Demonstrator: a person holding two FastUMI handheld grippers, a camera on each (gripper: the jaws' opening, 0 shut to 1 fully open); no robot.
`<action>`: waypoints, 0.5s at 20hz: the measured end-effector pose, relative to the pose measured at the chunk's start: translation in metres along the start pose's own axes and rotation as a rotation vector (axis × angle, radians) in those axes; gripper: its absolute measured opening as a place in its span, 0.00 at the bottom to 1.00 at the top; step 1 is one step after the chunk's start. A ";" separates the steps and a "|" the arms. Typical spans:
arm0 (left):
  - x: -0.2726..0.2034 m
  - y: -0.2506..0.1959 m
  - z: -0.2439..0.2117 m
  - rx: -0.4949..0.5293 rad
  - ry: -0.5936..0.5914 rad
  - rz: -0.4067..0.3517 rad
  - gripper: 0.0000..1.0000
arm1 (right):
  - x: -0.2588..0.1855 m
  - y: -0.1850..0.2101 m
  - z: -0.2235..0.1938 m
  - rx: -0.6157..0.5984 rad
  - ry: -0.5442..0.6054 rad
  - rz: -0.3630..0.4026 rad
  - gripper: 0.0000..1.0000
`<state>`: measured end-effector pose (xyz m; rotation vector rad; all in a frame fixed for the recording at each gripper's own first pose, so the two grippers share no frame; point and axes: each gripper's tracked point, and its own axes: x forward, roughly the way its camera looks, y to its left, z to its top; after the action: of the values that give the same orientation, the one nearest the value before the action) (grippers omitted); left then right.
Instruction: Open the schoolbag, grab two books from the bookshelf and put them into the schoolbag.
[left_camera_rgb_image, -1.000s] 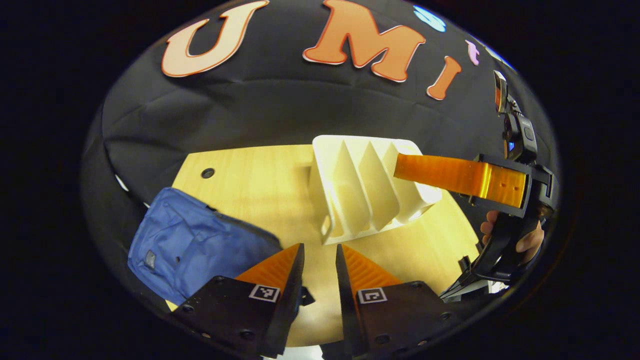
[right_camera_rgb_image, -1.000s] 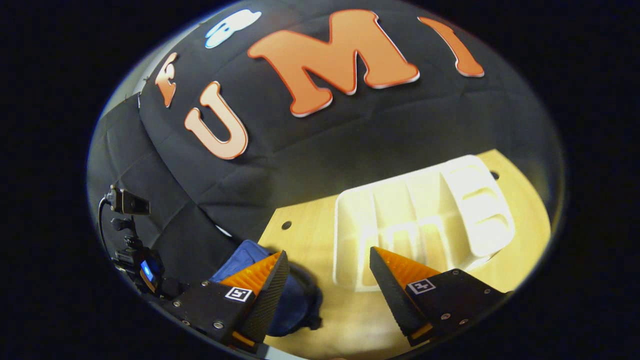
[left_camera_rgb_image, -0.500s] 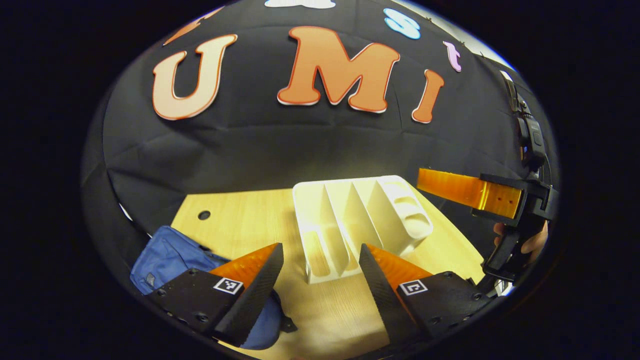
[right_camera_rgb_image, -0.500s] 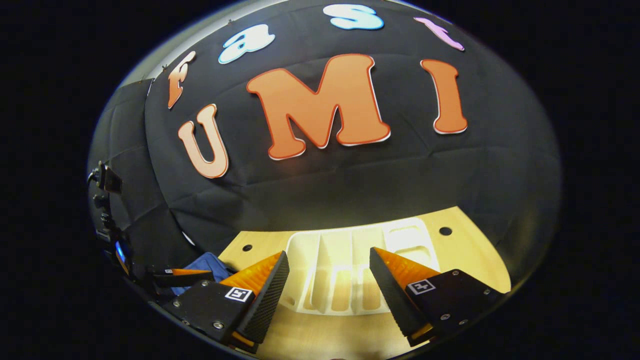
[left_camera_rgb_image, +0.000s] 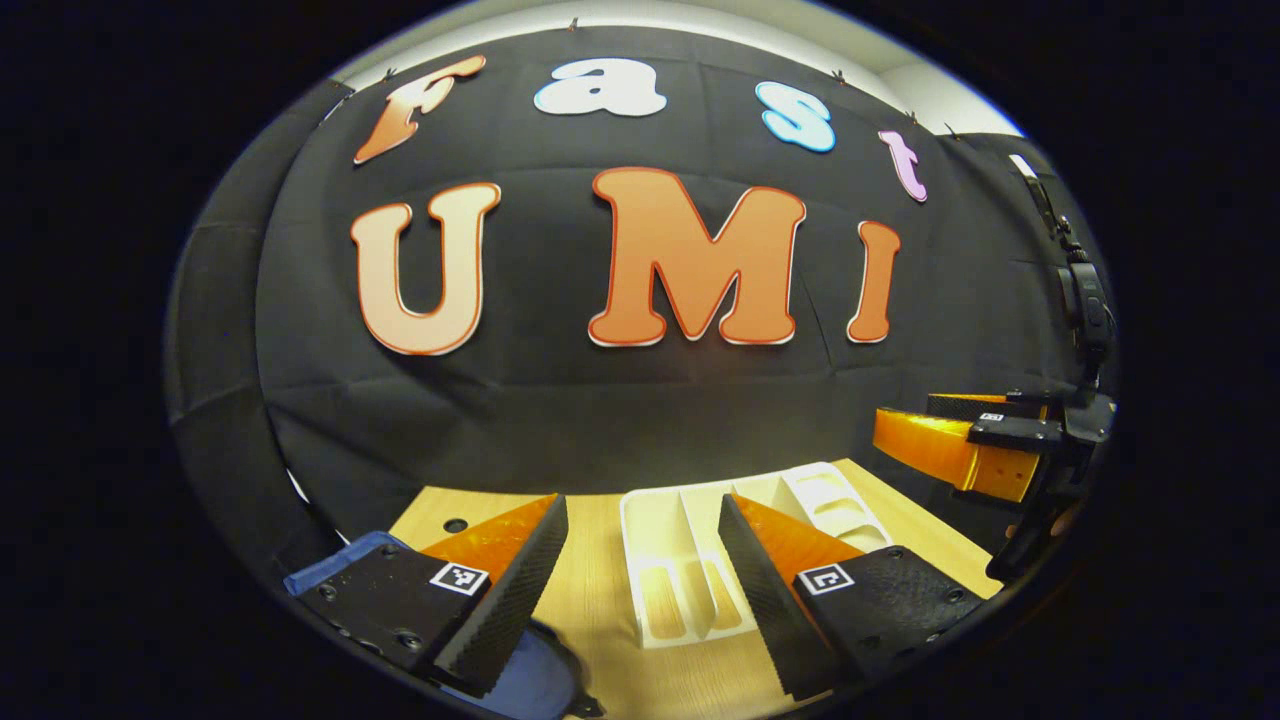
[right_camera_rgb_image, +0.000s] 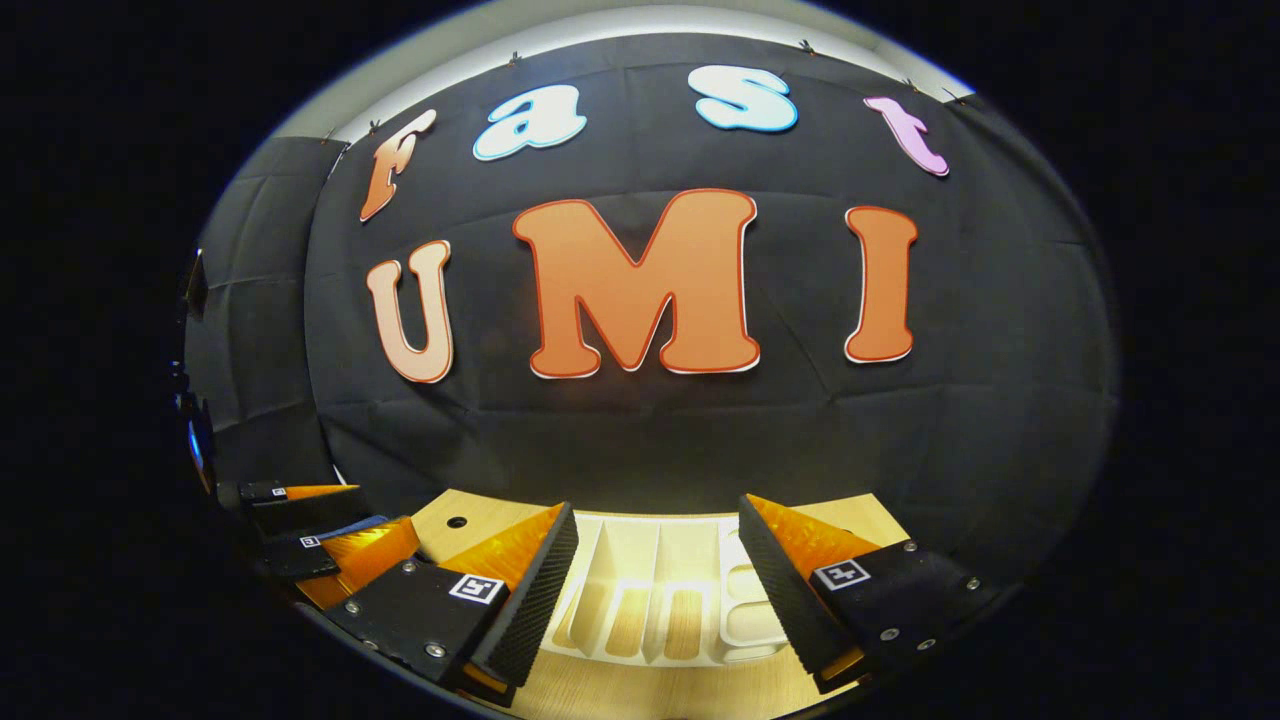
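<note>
No readable writing anywhere; just small black-and-white square marker tags stuck on the gripper fingers, carrying no words.

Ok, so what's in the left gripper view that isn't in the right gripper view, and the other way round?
Left gripper view: the schoolbag at the bottom edge, and the right gripper off to one side, open. Right gripper view: the left gripper off to one side, open. Both: the bookshelf, its visible slots looking empty, on the table, in front of the booth wall.
</note>
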<state>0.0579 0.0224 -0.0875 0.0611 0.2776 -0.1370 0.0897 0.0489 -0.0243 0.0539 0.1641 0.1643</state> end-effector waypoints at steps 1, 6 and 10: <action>-0.003 0.006 0.007 -0.014 -0.033 0.035 0.96 | -0.003 -0.002 0.005 0.006 -0.019 -0.009 0.97; -0.014 0.011 0.035 -0.037 -0.199 0.073 0.94 | -0.015 -0.002 0.024 -0.002 -0.116 -0.042 1.00; -0.018 0.008 0.044 -0.063 -0.242 0.096 0.94 | -0.014 0.010 0.018 -0.014 -0.110 -0.036 0.96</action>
<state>0.0534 0.0296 -0.0402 -0.0052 0.0368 -0.0397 0.0772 0.0561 -0.0032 0.0459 0.0541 0.1266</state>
